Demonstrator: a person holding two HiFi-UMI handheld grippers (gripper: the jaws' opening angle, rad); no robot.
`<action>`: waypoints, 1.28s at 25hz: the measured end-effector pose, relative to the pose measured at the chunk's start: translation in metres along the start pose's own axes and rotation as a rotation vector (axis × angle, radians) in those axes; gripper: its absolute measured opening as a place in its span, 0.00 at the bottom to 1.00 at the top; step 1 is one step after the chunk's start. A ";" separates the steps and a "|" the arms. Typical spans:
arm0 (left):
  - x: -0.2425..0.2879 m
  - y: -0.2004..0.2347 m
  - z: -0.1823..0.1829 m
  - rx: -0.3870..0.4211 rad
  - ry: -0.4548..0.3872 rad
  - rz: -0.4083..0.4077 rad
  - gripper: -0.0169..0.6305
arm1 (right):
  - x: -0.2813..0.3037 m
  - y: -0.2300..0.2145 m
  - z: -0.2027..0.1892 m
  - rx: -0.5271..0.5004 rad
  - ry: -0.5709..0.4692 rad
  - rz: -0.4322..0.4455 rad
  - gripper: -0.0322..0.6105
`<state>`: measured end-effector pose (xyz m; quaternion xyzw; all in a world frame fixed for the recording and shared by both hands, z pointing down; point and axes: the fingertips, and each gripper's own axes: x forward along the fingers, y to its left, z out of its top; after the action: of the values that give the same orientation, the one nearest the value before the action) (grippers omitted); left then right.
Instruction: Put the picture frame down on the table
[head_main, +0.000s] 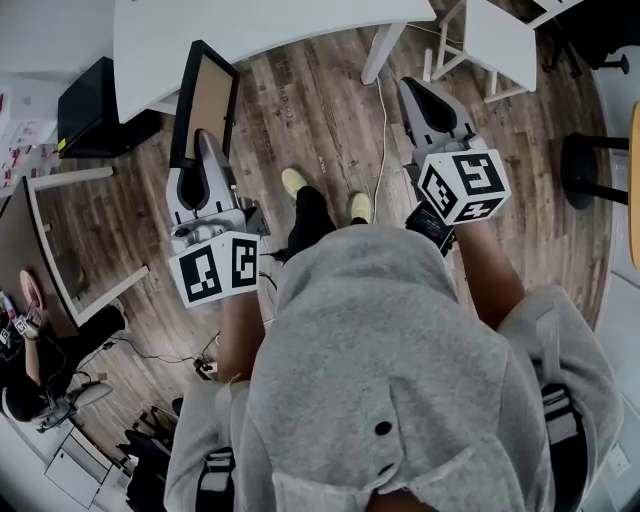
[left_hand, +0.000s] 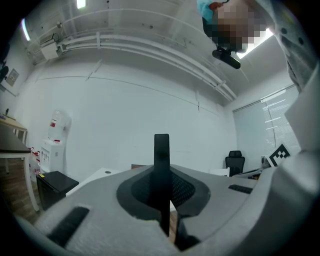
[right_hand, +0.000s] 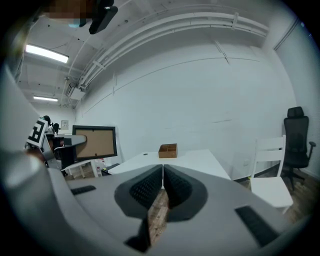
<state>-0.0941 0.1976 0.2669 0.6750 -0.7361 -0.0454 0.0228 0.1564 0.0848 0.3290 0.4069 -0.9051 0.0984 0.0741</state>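
Office with white desks (right_hand: 191, 158) and swivel chair (right_hand: 296, 137).

Small wooden box (right_hand: 167, 150), white chair (right_hand: 270, 192), black office chair (right_hand: 295, 142), water dispenser (left_hand: 55, 150), wood-plank floor (head_main: 320, 130)

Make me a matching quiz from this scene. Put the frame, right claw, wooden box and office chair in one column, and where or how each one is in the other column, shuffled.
Things:
1. frame
2. right claw
3. box
4. office chair

Places or states:
A. on the white table
B. shut, with nothing in it
C. on the floor at the far right, near the wall
D. gripped in the left claw

Pairs: 1-D, 2-B, 3-A, 4-C
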 end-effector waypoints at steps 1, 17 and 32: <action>0.004 0.003 -0.001 0.000 0.004 -0.003 0.08 | 0.006 0.002 0.000 -0.001 0.003 0.002 0.09; 0.070 0.073 -0.001 -0.017 0.009 -0.024 0.08 | 0.099 0.029 0.014 0.011 0.023 0.013 0.09; 0.093 0.132 -0.002 -0.047 0.007 -0.046 0.08 | 0.150 0.060 0.025 -0.020 0.041 -0.025 0.09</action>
<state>-0.2334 0.1157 0.2793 0.6913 -0.7188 -0.0609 0.0402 0.0112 0.0095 0.3296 0.4152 -0.8992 0.0970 0.0977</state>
